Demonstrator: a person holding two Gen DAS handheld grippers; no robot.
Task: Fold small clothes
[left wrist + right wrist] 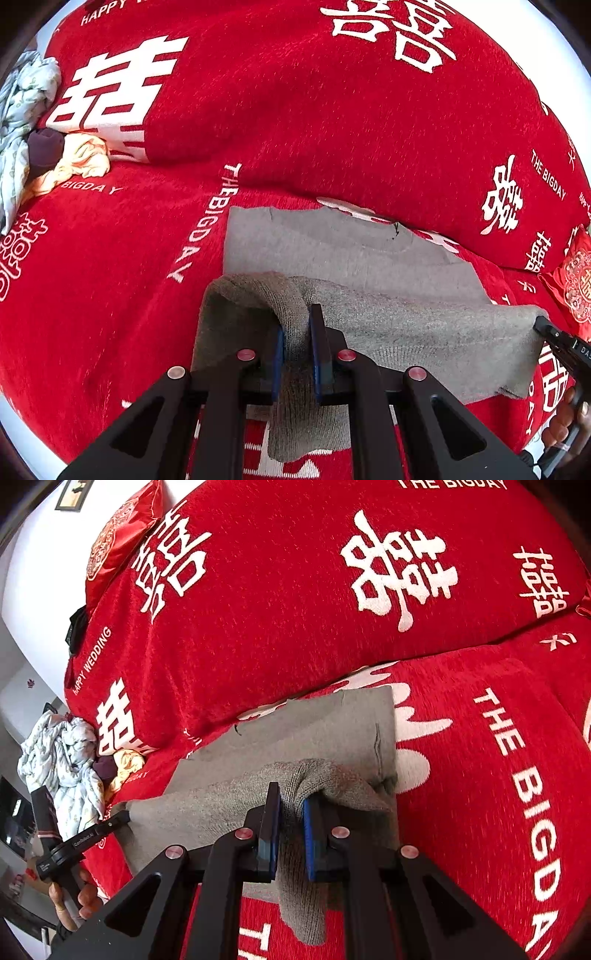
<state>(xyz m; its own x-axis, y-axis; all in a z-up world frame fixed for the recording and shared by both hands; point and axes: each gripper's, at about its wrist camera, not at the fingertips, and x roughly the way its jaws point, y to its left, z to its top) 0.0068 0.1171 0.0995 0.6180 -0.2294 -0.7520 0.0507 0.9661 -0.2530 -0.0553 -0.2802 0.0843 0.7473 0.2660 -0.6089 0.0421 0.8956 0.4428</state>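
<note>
A red sofa cover (332,129) printed with white characters is filling both views, draped over the seat and the backrest. On the seat, a grey knitted garment (332,251) is lying partly flat against the foot of the backrest, while its near edge is being lifted and doubled over toward the cameras.

The left gripper (295,354) is reaching forward low over the seat, its blue-padded fingers (320,354) pinching a bunched fold of the grey knit at the garment's left end, with fabric hanging down between them. The right gripper (290,834) is mirroring that pose at the right end, its fingers clamped tight on another gathered fold. Each tool is showing at the edge of the other's view, held from below by a hand (79,897).

Off at the sofa's far left end, a crumpled pile of clothes (26,110) is sitting, pale printed cloth with a dark piece and a cream piece beside it.

A small red embroidered cushion (118,542) is leaning at the right end.
</note>
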